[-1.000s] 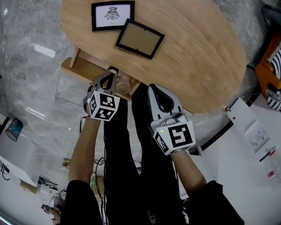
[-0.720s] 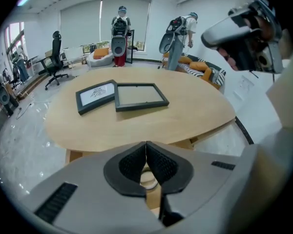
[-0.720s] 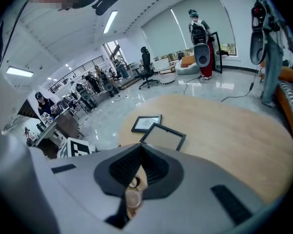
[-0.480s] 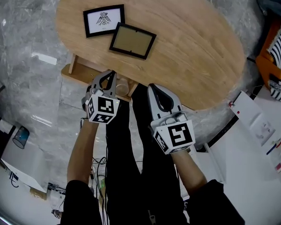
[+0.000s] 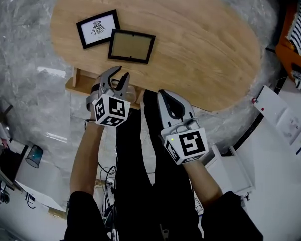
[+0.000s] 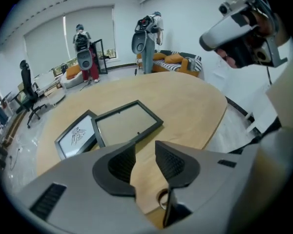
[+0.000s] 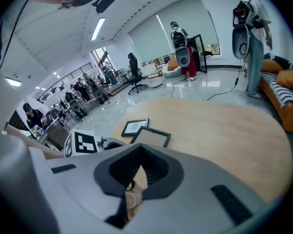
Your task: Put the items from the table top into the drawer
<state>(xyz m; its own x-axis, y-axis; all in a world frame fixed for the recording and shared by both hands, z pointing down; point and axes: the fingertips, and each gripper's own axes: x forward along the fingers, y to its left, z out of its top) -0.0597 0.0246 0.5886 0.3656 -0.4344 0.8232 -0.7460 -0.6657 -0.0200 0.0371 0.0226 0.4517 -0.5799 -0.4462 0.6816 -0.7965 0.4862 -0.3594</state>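
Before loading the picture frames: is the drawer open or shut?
Open: the drawer sticks out from under the table edge, its inside showing.

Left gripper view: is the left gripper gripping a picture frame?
No: the left gripper has just been opening, nothing sits between its jaws, and the bird picture and the blank frame lie on the table.

marble flr (image 5: 30, 49), orange sofa (image 6: 168, 59), office chair (image 7: 135, 77)
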